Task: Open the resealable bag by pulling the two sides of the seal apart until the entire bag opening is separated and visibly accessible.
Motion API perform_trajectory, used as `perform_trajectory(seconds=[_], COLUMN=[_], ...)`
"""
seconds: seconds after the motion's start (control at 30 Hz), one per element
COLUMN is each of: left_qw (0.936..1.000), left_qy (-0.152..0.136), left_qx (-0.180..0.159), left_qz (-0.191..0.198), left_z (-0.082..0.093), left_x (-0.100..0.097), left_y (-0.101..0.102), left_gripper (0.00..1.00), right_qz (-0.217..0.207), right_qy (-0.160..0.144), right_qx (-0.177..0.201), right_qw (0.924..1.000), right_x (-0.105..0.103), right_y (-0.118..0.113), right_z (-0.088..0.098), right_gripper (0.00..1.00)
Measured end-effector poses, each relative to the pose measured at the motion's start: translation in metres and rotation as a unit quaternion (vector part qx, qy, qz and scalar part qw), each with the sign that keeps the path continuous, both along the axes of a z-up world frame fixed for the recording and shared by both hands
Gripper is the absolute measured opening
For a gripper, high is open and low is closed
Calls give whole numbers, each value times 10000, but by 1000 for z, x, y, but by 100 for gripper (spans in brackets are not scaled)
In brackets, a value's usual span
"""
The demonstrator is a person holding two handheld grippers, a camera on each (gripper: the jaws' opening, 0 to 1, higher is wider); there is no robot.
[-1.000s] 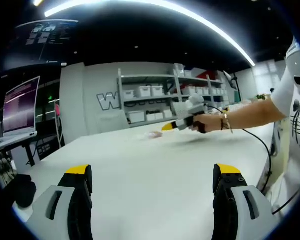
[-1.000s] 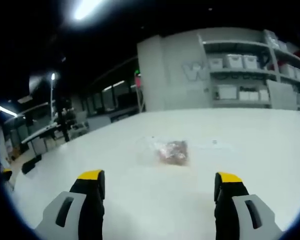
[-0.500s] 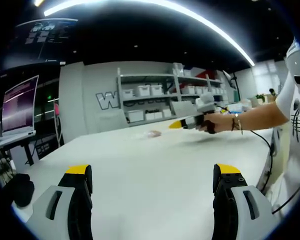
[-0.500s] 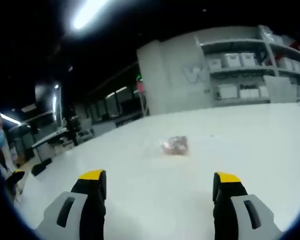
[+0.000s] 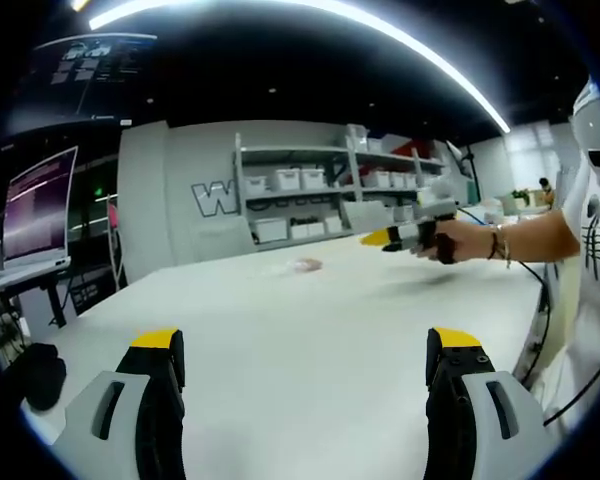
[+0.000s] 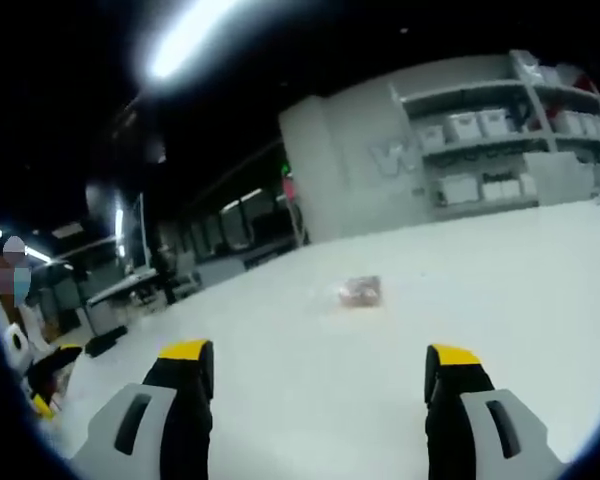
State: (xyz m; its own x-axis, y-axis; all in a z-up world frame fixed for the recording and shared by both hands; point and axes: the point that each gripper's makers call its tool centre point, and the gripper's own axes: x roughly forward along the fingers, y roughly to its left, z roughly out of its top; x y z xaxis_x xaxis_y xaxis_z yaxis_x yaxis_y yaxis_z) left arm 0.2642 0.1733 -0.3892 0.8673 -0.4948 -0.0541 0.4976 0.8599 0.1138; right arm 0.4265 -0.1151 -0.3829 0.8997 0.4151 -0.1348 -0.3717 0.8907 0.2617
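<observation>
A small clear plastic resealable bag (image 6: 360,291) lies flat on a broad, smooth white table (image 6: 500,300), well out from both grippers and untouched, its contents a reddish-brown clump that shows through the film. In the right gripper view the bag sits ahead of the jaws and a little left of their midline, its long axis running roughly across the view; which edge carries the seal is too blurred to tell. In the left gripper view the same bag (image 5: 302,265) is a pale pinkish speck far across the tabletop (image 5: 310,340), too small to read its heading. The left gripper (image 5: 310,345) hovers above the near part of the table with its grey, yellow-tipped jaws spread wide and nothing between them. The right gripper (image 6: 320,358) likewise has its jaws set wide apart and empty, angled down toward the table; in the left gripper view it (image 5: 378,238) appears at the right, held in a person's hand (image 5: 450,240) with a bracelet at the wrist, its yellow tip pointing toward the bag. Behind the table stands a grey wall with metal shelving (image 5: 320,190) stacked with white bins, and a lit monitor (image 5: 40,215) sits at the left edge.
</observation>
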Motion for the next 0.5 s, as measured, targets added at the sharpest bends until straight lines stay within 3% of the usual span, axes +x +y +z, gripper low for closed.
perform_trajectory(seconds=[0.5], left_qw=[10000], left_qy=[62], left_qx=[-36], left_qz=[-14], left_z=[-4], left_x=[2], left_y=[2], left_gripper=[100], right_qz=[-9], right_qy=[-257], right_qx=[48], right_qw=[9997], right_x=[-60], right_y=[-7], right_z=[9], right_gripper=[88])
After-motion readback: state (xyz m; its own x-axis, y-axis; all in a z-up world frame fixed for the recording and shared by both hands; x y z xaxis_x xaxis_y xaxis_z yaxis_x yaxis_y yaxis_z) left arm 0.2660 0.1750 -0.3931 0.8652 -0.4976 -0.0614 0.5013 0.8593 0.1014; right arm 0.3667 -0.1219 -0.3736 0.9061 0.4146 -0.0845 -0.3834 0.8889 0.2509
